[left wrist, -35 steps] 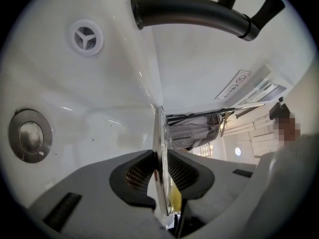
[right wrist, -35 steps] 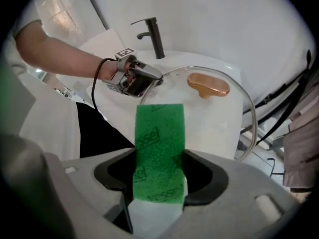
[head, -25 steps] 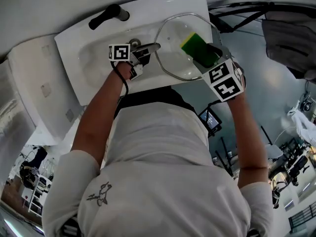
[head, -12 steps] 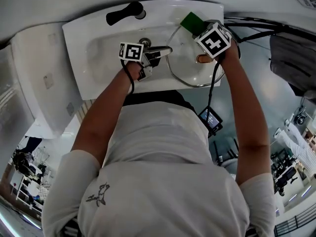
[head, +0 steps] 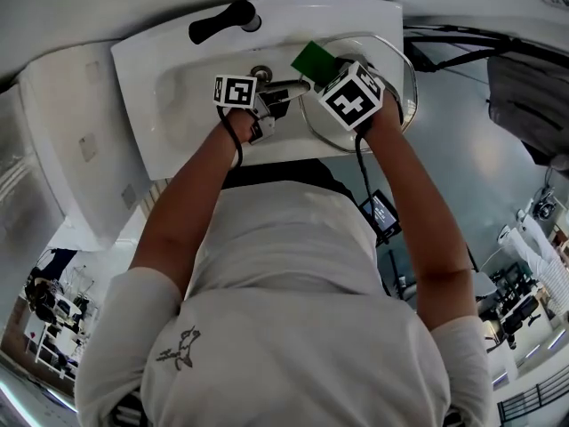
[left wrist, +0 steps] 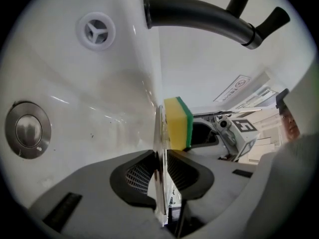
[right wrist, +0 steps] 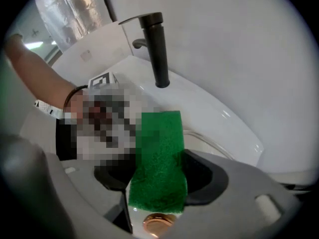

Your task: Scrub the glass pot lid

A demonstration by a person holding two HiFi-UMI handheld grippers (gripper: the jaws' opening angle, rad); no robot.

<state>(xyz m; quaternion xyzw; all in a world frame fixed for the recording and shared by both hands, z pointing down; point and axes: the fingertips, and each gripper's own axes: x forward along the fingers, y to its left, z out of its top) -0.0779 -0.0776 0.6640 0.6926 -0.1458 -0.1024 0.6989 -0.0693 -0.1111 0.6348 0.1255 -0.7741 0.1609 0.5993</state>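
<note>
The left hand-held gripper (left wrist: 160, 171) is clamped on the rim of the glass pot lid (head: 393, 105). It holds the lid out to its right over the white sink (head: 169, 105), broad face turned up, below the black faucet (head: 218, 22). The right hand-held gripper (right wrist: 159, 176) points steeply down and is closed on a green-and-yellow sponge (right wrist: 159, 158), which sticks out lengthwise past its jaws and sits against the glass just beside the left grip. The scrub stroke therefore probably runs away from that rim. I can read no writing, only the cubes' square markers.
</note>
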